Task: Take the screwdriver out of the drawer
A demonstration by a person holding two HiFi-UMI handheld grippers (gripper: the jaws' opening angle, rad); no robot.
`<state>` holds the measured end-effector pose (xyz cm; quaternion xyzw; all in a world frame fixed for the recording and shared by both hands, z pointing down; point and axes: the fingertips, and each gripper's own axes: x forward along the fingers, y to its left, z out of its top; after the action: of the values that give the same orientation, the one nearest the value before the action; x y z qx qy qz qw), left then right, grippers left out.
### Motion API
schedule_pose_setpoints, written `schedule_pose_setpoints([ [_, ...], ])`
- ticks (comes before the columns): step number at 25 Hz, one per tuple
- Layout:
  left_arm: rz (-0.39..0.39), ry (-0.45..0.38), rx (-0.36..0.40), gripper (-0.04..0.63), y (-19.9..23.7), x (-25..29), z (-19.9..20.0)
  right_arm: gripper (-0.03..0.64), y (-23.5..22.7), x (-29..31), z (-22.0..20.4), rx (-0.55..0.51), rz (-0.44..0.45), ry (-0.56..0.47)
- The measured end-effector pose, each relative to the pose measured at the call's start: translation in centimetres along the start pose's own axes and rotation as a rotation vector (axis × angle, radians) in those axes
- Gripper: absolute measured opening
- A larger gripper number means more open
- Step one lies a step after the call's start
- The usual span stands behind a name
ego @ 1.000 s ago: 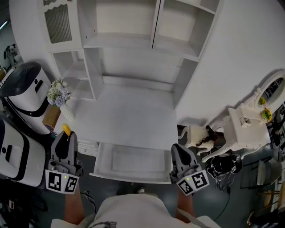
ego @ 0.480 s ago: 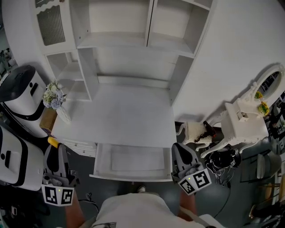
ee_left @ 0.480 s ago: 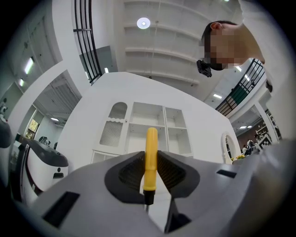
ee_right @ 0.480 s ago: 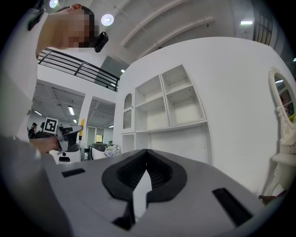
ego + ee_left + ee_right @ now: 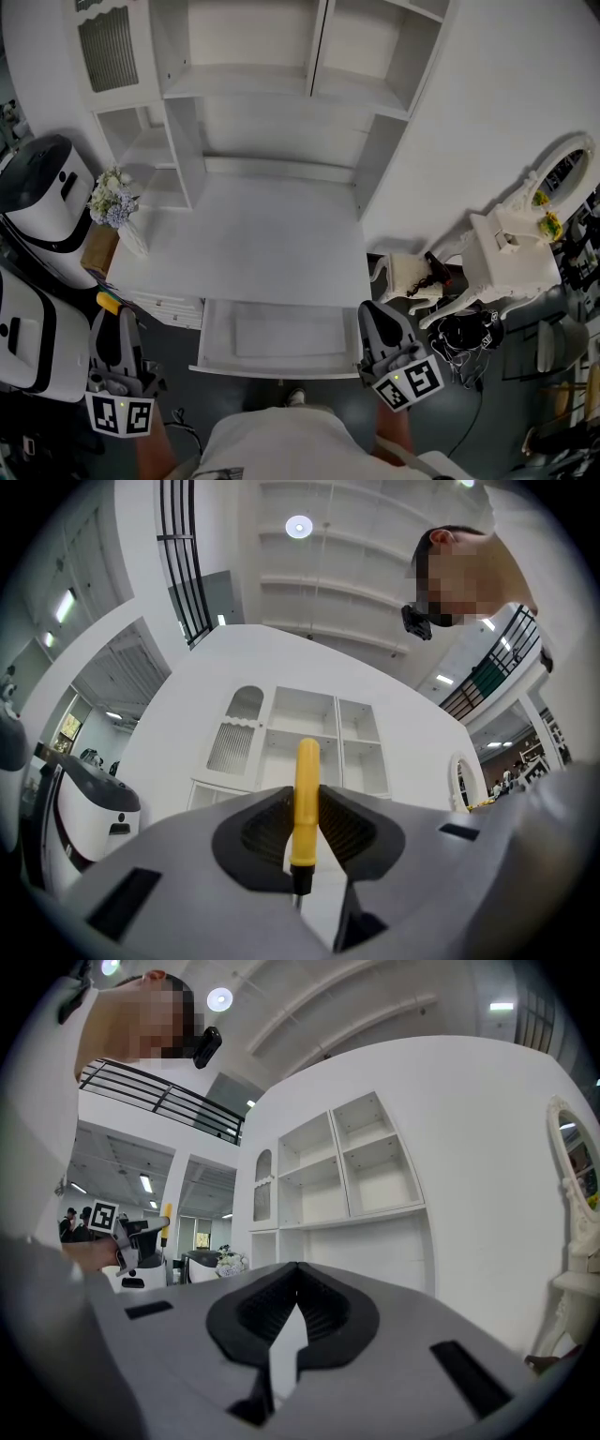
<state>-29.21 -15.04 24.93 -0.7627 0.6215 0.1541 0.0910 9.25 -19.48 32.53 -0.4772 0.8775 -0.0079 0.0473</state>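
Observation:
The yellow-handled screwdriver (image 5: 305,794) stands upright between the pads of my left gripper (image 5: 305,829), which is shut on its handle; the dark shaft end points back toward the camera. In the head view the left gripper (image 5: 114,321) hangs left of the desk, away from the drawer, with the yellow handle (image 5: 109,303) sticking out past its tips. The white drawer (image 5: 281,337) is pulled open and looks bare inside. My right gripper (image 5: 375,314) hovers at the drawer's right front corner. Its jaws (image 5: 298,1269) are shut with nothing between them.
A white desk (image 5: 253,239) with a shelf hutch (image 5: 281,84) sits above the drawer. A vase of flowers (image 5: 112,199) stands at its left edge. White and black machines (image 5: 42,187) crowd the left; a small white table (image 5: 511,258) and black cables (image 5: 464,342) lie to the right.
My left gripper has drawn left and back from the drawer's left corner, carrying the screwdriver. The right gripper has stayed at the drawer's right corner.

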Motion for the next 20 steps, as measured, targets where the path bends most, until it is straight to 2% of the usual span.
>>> schedule_pose_setpoints([
  [20, -0.055, -0.001, -0.028, 0.087, -0.2, -1.0, -0.4, 0.011, 2.4, -1.9, -0.5, 0.001, -0.042, -0.005],
])
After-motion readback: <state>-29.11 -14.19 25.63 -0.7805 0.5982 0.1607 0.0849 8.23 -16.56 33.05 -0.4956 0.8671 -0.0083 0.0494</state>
